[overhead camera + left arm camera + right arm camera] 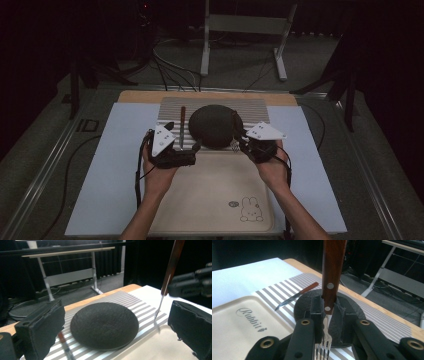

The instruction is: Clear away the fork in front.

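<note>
On the tabletop (120, 175), a white sheet covers most of the surface, with a bare wooden strip showing along the far edge. Toward the near edge lies a beige tray (215, 200), printed with a rabbit at its near right corner and the word "Rabbit" seen in the right gripper view. Touching the tray's far side is a striped mat (250, 107), grey and white, reaching nearly to the wooden strip. At the middle of the mat sits a dark round plate (212, 125), upside down, its domed underside up.

Left of the plate, on the mat, lies a knife (182, 127) with a reddish wooden handle, the handle toward the far edge and the blade toward the tray.

Just by the plate's near left, the left gripper (192, 150) hovers at the seam of mat and tray; its fingers (42, 327) stand wide apart with nothing between them, the plate ahead of them. At the plate's near right, the right gripper (239, 140) holds a fork (331, 277): its fingers (317, 312) are clamped on the wooden handle at its riveted lower end. The fork hangs tines down over the mat's near edge, just beside the plate, handle rising upward.
</note>
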Tool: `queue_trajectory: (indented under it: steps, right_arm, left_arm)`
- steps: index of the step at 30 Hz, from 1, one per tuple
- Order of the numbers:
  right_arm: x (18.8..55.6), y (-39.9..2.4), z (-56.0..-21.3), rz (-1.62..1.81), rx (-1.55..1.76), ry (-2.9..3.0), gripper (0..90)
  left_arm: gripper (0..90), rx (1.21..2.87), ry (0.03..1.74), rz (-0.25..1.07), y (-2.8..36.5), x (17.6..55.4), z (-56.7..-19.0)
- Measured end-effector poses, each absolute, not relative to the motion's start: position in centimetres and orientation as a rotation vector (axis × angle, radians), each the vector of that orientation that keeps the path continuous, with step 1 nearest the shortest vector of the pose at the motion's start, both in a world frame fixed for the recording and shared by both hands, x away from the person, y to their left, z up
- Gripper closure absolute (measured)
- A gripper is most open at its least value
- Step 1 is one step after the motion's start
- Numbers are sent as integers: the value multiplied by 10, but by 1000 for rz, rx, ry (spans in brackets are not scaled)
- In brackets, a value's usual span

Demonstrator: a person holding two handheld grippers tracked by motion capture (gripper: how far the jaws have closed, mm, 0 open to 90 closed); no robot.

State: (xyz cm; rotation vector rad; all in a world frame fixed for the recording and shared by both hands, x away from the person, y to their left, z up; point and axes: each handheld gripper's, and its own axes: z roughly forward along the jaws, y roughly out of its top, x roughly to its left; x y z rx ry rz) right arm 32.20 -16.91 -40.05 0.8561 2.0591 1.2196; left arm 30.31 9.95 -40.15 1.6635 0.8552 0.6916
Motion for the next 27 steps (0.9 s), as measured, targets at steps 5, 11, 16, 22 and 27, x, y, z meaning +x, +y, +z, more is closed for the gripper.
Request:
queue_trajectory:
  steps: [5,11,16,22,27]
  right_arm:
    - [319,-164,-403,1228,846,2068,780]
    - [315,-159,-406,1237,833,2079,780]
    - [313,-154,-407,1244,821,2082,780]
    - [311,-150,-409,1253,810,2091,780]
    - [309,-144,-411,1261,808,2099,780]
  left_arm:
    - [34,1675,845,669,87,310,-398]
    - [54,1663,844,621,77,316,-396]
    - [74,1656,836,590,72,319,-395]
    - [122,1658,814,555,67,321,-392]
    - [168,1667,790,514,63,323,-392]
